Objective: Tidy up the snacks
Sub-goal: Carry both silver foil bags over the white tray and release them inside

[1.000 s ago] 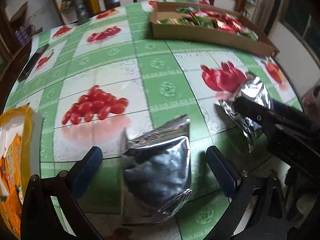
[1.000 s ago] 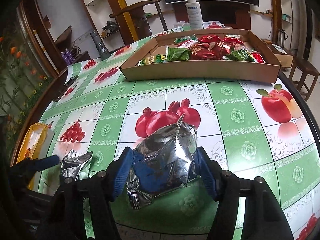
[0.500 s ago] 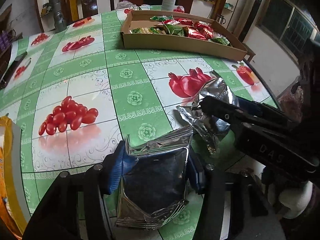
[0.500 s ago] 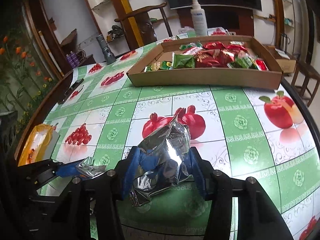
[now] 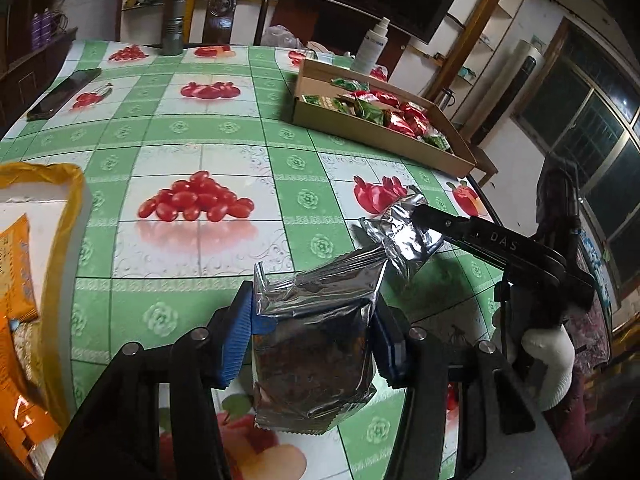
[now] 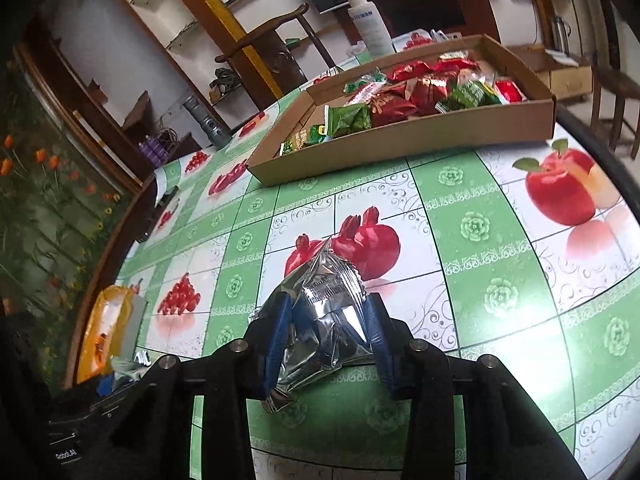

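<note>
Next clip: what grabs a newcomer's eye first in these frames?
Two crinkled silver foil snack packets stand out, one clamped in the left gripper, the other in the right gripper, both over the green fruit-print tablecloth. Beyond them, at the far side, sits a shallow brown cardboard tray heaped with red and green snack packs.

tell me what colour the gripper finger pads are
Blue, ribbed pads, clearest in the left wrist view.

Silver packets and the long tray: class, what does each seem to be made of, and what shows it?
Silver packets: probably metallised foil film, shiny, creased and mirror-like. Long tray: seemingly brown corrugated cardboard, matte, with folded walls.
</note>
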Tool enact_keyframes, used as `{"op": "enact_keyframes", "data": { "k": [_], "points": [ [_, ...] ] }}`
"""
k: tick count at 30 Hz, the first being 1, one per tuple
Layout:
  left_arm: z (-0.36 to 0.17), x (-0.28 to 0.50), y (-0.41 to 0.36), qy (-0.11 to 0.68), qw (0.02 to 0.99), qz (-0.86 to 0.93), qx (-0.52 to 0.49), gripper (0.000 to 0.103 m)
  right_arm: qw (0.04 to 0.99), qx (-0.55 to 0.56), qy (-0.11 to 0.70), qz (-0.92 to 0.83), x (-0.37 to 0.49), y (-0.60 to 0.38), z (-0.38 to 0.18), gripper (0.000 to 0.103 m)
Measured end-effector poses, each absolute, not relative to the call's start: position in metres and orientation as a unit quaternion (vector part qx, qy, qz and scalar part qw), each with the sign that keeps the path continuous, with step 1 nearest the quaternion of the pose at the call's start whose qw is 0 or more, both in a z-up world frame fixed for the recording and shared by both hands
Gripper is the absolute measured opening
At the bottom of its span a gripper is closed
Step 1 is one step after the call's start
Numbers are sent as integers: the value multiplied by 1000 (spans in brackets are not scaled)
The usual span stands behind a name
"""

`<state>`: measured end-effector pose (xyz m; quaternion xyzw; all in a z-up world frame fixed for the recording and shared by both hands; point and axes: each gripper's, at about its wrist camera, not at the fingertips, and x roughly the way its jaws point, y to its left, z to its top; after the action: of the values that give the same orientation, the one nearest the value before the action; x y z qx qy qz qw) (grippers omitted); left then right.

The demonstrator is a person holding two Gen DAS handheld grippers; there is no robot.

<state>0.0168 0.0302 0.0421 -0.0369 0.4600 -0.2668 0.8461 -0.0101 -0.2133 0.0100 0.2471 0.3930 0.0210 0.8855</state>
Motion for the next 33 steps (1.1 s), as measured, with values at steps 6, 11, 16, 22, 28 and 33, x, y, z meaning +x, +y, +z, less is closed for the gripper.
{"op": "enact_keyframes", "data": {
  "k": [6, 11, 16, 22, 28, 33],
  "points": [
    [58, 1, 58, 443, 856, -260, -58, 50, 870, 279, 400, 71, -5, -215, 6, 48],
    [71, -15, 87, 428, 863, -256, -85, 50, 894, 181, 406, 57, -1, -182, 8, 76],
    [88, -39, 126, 403, 871, -253, -119, 50, 900, 145, 405, 77, -4, -165, 6, 75],
    [98, -58, 175, 378, 885, -231, -142, 51, 865, 255, 426, 73, -10, -192, 8, 77],
    [100, -71, 212, 346, 903, -212, -143, 51, 833, 301, 465, 20, 6, -175, 10, 77],
    [96, -76, 246, 335, 908, -195, -158, 51, 835, 259, 481, -62, 37, -140, 14, 80]
  ]
}}
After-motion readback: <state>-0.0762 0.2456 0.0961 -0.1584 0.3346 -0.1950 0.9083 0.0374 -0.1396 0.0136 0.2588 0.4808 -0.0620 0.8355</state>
